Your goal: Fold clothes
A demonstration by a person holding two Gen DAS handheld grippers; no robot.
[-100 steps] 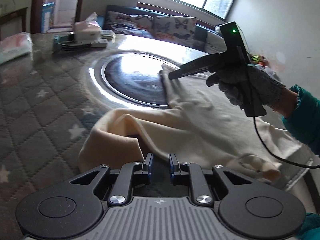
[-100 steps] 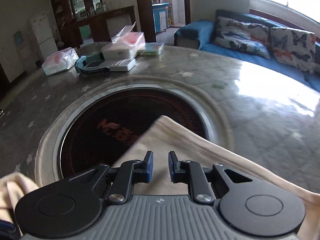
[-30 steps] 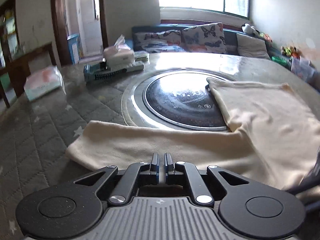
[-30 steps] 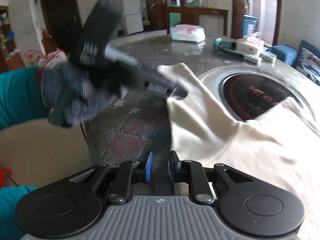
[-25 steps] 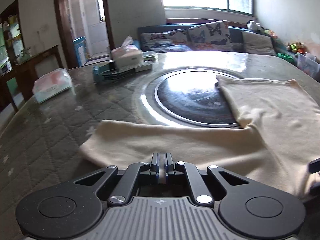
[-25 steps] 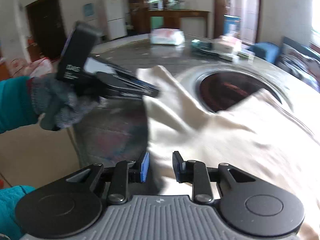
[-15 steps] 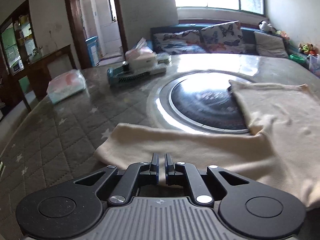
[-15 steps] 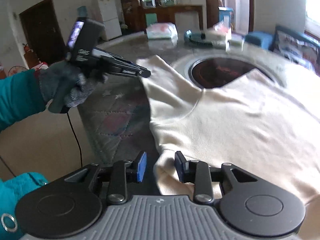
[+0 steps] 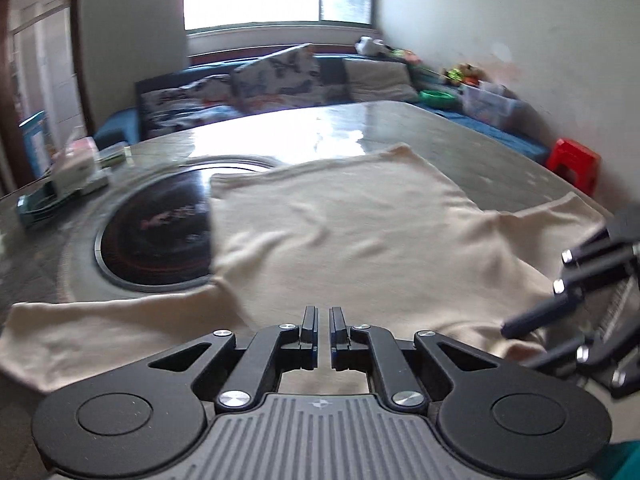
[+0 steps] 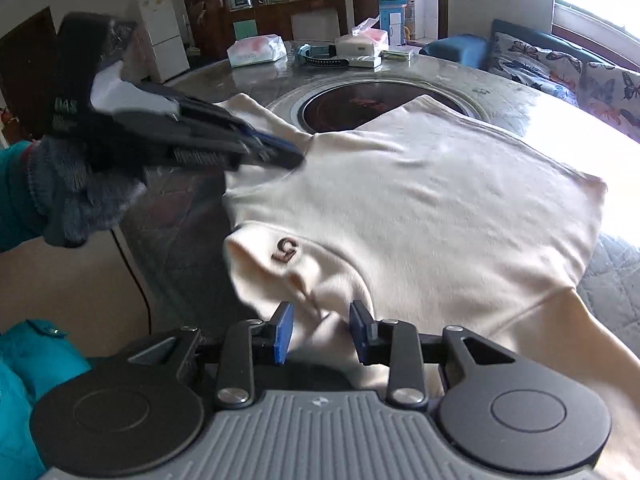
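The cream sweatshirt (image 10: 420, 216) lies spread flat on the round table (image 10: 520, 92), partly over the dark cooktop (image 10: 360, 110). The right gripper (image 10: 320, 334) is open with a bit of the collar between its pads, not pinched, so the cloth could slip out if it lifts now. The left gripper (image 9: 323, 330) is closed and, I think, holds nothing, so that side may drag and the fold may bunch up.

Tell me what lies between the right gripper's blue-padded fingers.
A bunched fold of the cream cotton shirt near its collar, seen in the right wrist view between the right gripper's fingers.
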